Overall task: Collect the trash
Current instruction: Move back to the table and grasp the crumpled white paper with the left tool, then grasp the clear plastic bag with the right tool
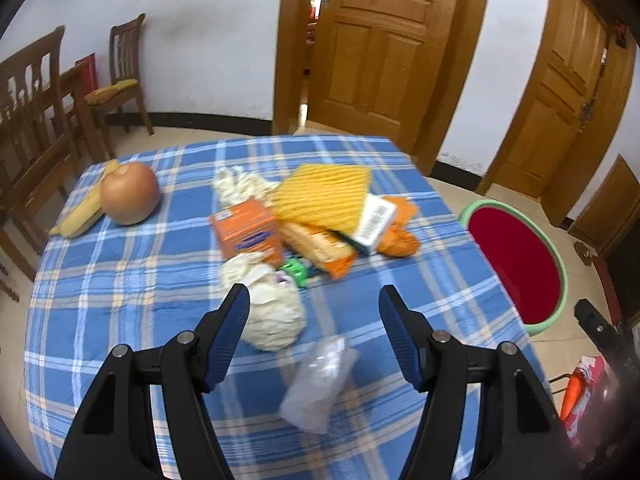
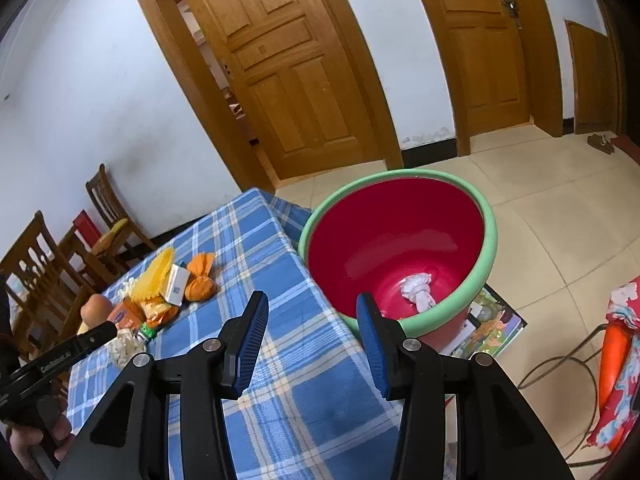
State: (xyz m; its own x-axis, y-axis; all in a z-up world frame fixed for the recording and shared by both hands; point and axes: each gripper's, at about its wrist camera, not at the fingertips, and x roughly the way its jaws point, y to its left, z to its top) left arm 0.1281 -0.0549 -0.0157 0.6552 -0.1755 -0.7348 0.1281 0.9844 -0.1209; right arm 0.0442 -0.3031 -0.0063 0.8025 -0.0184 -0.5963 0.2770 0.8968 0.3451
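The left gripper (image 1: 314,300) hangs over a counter covered with a blue, white and tan plaid cloth (image 1: 120,280), its blue-padded jaws spread apart and grasping nothing. Just beyond the left jaw, partly hidden behind its tip, lies a crumpled wad of cream-white paper (image 1: 268,304). Between the jaws and nearer the camera lies a crumpled clear plastic bag (image 1: 316,384), below the pads and not touched by them. Farther ahead of the jaws sits a heap of litter: an orange cardboard carton (image 1: 248,234), a yellow ribbed plastic sheet (image 1: 324,196), a small white box with a barcode (image 1: 374,224), an orange knotted bag (image 1: 400,240), a flat orange snack packet (image 1: 316,250) and a small green plastic piece (image 1: 295,271). Far to the left of the jaws rest a round tan fruit (image 1: 130,194) and a yellow banana (image 1: 80,216).

The right gripper (image 2: 312,320) is held above the counter's edge, its jaws likewise released and empty. Directly beyond the right jaw, beside the counter and lower than its top, stands a large round basin, red inside with a pale green rim (image 2: 490,248). A knotted white plastic bag (image 2: 418,292) lies on its bottom. Under the basin a colourful printed sheet (image 2: 496,326) lies on the beige tiled floor (image 2: 540,208).
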